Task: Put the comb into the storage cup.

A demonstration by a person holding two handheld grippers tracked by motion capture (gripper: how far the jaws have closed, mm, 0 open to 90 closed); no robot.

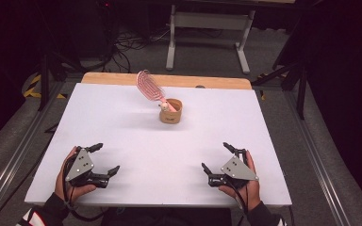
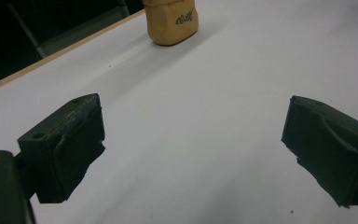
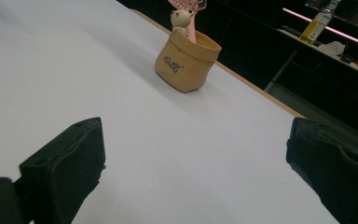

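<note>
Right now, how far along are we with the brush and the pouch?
The pink hairbrush already stands in the tan pouch, leaning out beside a small bear figure. Nothing is in hand: left gripper and right gripper are open, near the table's front edge. No remaining step is evident.

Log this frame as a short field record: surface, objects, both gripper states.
surface: white table with a wood strip along the far edge
pot: tan pot with dark lettering, upright, far centre of the table
brush: pink brush standing in the pot, head up and leaning left in the high view
figure: small bear figure at the pot's rim
left hand-held gripper: open, near left of the table, holding nothing
right hand-held gripper: open, near right of the table, holding nothing
contact: neither gripper touches the pot or brush
</note>
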